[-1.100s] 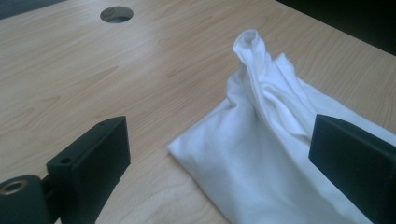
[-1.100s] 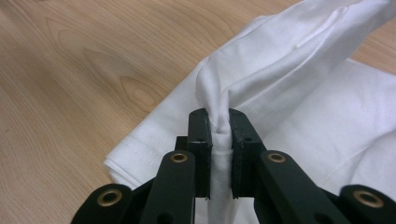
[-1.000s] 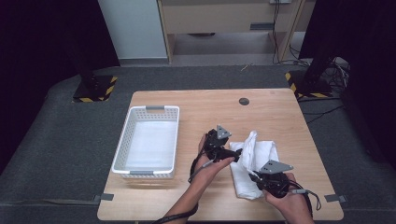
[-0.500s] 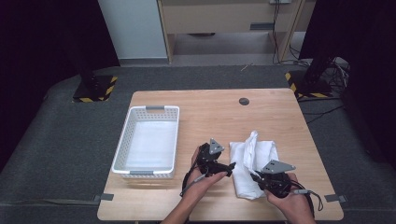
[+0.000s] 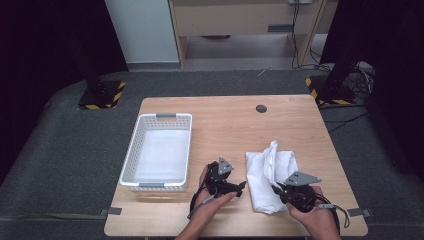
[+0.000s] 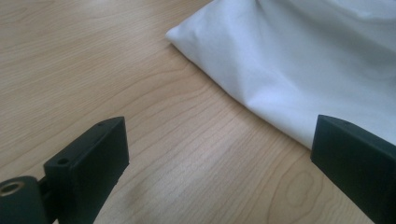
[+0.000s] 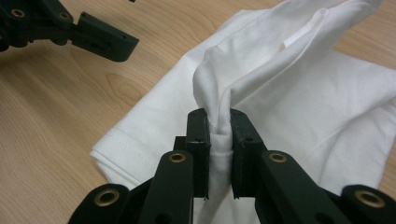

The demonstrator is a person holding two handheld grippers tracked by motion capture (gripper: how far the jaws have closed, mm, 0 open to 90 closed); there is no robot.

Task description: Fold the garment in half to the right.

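A white folded cloth (image 5: pixel 267 172) lies on the wooden table (image 5: pixel 225 125) toward the front right. My right gripper (image 5: pixel 276 189) is shut on a pinched-up fold of that cloth (image 7: pixel 261 88), the fabric squeezed between its jaws (image 7: pixel 219 135). My left gripper (image 5: pixel 242 186) stands open just left of the cloth's near left edge, low over the table. In the left gripper view its jaws are wide apart over bare wood, with the cloth (image 6: pixel 299 65) ahead and reaching the right jaw. The left gripper (image 7: pixel 100 37) also appears at the top left of the right gripper view.
A white plastic basket (image 5: pixel 159 152) with a white sheet inside stands at the left of the table. A small dark round disc (image 5: pixel 261 108) sits in the tabletop near the far edge. Grey carpet surrounds the table.
My left gripper has moved toward the front of the table and lower, from beside the cloth's middle to its near left edge. The right gripper has kept still, holding the fold.
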